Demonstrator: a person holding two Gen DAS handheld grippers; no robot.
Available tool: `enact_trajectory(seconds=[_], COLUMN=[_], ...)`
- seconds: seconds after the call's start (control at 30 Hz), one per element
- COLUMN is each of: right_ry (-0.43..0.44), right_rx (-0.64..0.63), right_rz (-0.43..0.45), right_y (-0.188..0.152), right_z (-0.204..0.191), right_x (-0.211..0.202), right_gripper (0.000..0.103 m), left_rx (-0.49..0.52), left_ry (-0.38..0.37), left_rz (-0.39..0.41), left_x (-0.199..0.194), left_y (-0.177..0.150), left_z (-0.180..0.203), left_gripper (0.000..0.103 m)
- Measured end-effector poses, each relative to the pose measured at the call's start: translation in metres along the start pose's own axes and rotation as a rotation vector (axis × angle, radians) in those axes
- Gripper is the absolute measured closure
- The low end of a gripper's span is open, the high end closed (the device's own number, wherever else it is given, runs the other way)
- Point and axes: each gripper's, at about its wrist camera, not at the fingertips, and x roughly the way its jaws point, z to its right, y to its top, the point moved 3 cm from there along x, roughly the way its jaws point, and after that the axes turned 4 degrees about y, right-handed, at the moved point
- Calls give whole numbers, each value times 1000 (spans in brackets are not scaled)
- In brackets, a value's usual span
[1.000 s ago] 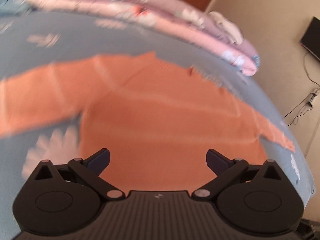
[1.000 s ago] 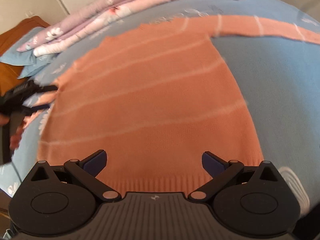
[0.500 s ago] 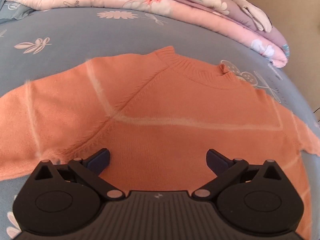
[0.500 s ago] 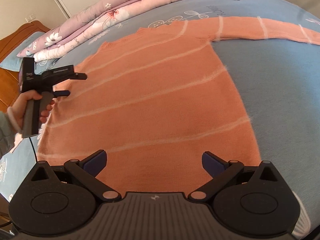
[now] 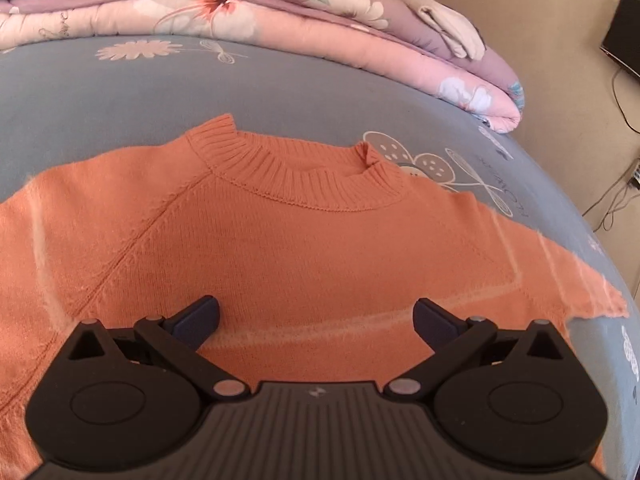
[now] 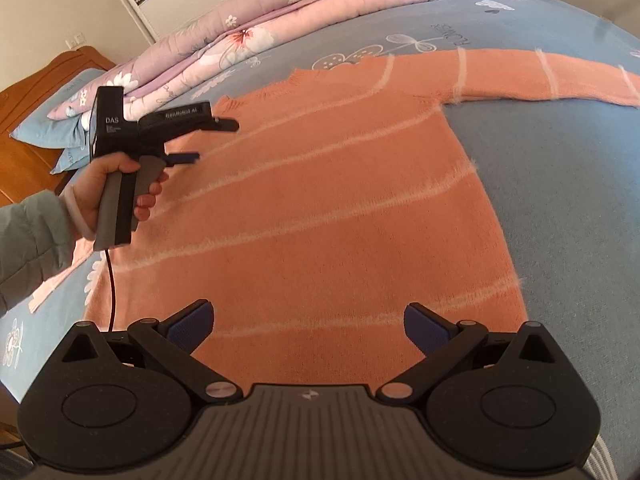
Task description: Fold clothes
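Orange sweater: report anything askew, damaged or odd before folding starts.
Nothing stands out. The orange sweater lies flat on the blue bedsheet, one sleeve stretched out, collar intact. Both grippers are open above it.

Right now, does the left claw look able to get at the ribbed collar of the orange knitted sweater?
Probably yes: the left claw is open above the orange knitted sweater, and the ribbed collar lies flat straight ahead with nothing between.
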Motion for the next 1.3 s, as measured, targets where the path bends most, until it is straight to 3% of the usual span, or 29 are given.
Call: enact_trajectory(seconds=[0.13, 0.2, 0.33, 0.47, 0.6, 0.83, 0.97, 1.1, 1.2, 1.3], right_ry=[-4, -1, -1, 11, 8, 12, 6, 10, 12, 12], right_rx=[5, 13, 4, 2, -8, -18, -11, -42, -67, -115], right_rz=[-2, -3, 4, 30, 45, 69, 75, 76, 62, 42], right_y=[-1, -1, 1, 4, 2, -3, -7, -8, -9, -11], right_z=[5, 5, 2, -1, -3, -14, -19, -30, -40, -54], right_x=[0, 0, -1, -11, -22, -44, -53, -61, -61, -58], right_gripper=[0, 0, 0, 0, 0, 0, 0, 0, 0, 0], left_rx=[36, 53, 46, 34, 30, 13, -25, -48, -84, -121], left_ry=[-68, -74, -48, -58, -79, -53, -37, -55, -53, 11], left_rz=[29, -9, -28, -35, -47, -84, -78, 4, 40, 41], left_x=[-18, -12, -4, -26, -49, -56, -65, -107, -143, -173], left_y=[-7, -15, -22, -24, -49, -85, -84, -75, -76, -87], left_z=[18, 23, 24, 36, 51, 54, 49, 41, 20, -15], left_gripper=[1, 1, 1, 1, 1, 1, 1, 1, 1, 1])
